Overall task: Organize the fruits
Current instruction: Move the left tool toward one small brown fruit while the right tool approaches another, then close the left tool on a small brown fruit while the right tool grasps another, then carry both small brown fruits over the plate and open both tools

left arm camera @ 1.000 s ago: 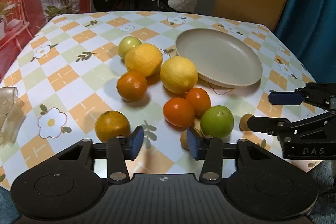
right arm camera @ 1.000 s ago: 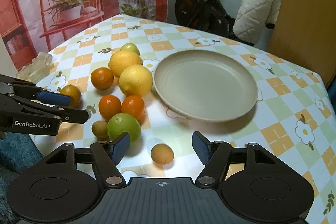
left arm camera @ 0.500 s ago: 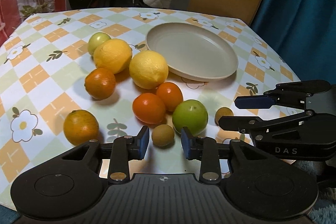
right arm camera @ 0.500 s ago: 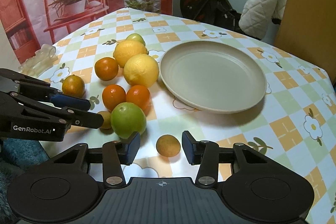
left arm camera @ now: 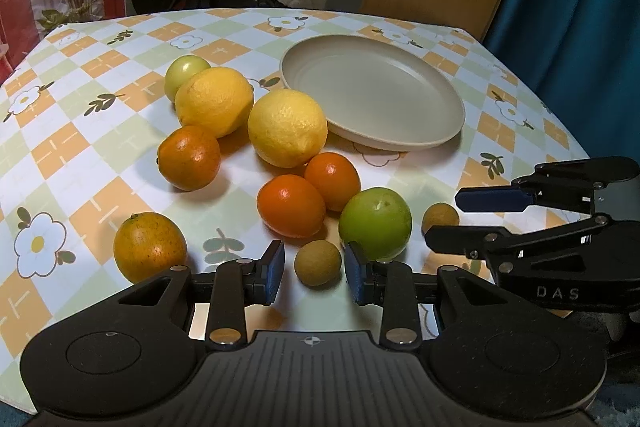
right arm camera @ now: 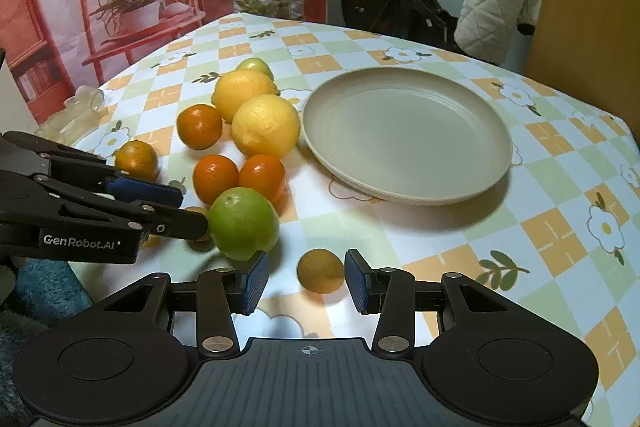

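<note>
Left wrist view: left hand-held gripper point(left arm camera: 313, 271) brackets a small brown fruit point(left arm camera: 318, 263), pads apart, not yet touching; right hand-held gripper point(right arm camera: 304, 281) likewise.

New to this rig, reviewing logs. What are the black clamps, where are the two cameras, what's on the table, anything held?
No robot arm here: a person holds a two-finger gripper in each hand, and each carries a fisheye camera looking along its fingers. The left gripper straddles a small brown fruit; the right gripper straddles another small brown fruit. Both have just been closing, but gaps show, so nothing is gripped yet. On the checked tablecloth: an empty beige plate, lemons, oranges and a green fruit.
</note>
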